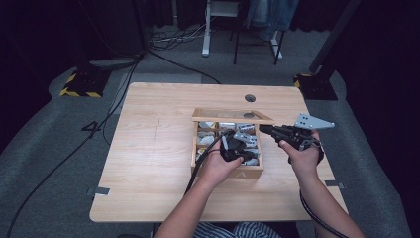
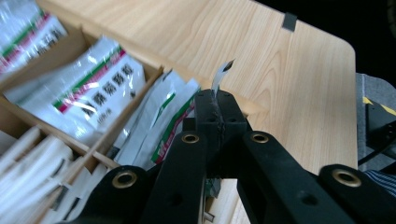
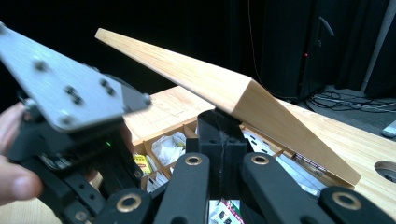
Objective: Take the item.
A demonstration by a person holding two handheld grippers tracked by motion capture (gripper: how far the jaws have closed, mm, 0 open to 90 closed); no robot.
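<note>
Wooden and divided into compartments, the box (image 1: 225,171) sits near the middle of the table (image 1: 148,163), its hinged lid (image 1: 232,116) raised over the far side. The left gripper (image 1: 233,148) reaches down into the box from the near side, and in the left gripper view its jaws are pressed together on the edge of a thin sachet (image 2: 223,72), whose corner sticks up just beyond the tips. Just beside that pinch, white packets with green and red stripes (image 2: 100,88) lie in the neighbouring compartments, parted from it by low wooden dividers (image 2: 91,151). The right gripper (image 1: 262,129) is at the right end of the lid; in the right gripper view its jaws are closed under the lid's edge (image 3: 261,100), touching it, though whether they clamp the wood I cannot tell. The lid slants over the compartments behind the left gripper. A round hole (image 1: 250,98) marks the tabletop beyond the box, and black cables (image 1: 99,129) trail off the table's left side.
</note>
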